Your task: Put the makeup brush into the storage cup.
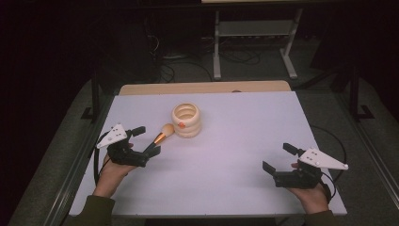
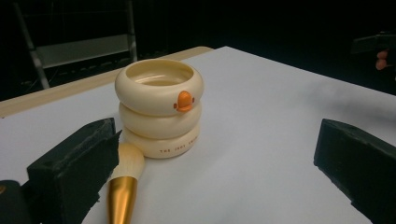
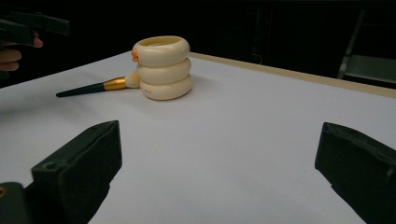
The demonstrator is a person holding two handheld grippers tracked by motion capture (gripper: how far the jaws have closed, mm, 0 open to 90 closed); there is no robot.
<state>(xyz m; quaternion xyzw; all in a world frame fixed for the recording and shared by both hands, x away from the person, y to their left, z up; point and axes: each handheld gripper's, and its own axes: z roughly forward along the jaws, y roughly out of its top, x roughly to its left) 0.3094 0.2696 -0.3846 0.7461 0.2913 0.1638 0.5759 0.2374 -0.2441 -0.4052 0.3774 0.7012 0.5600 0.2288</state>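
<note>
A cream holder (image 1: 186,120) shaped like three stacked rings, with a small orange beak on its side, stands upright on the white table (image 1: 235,136). A makeup brush (image 1: 161,137) with a cream head, gold ferrule and dark handle lies flat, its head touching the holder's base. My left gripper (image 1: 146,140) is open over the brush handle, with nothing gripped. In the left gripper view the brush (image 2: 122,184) lies just inside the left jaw and the holder (image 2: 159,107) stands ahead. My right gripper (image 1: 280,158) is open and empty at the table's right front.
A wooden strip (image 1: 202,87) runs along the table's far edge. A metal stand (image 1: 254,35) and cables sit on the dark floor beyond. In the right gripper view the holder (image 3: 163,67) and brush (image 3: 93,87) are far left across bare tabletop.
</note>
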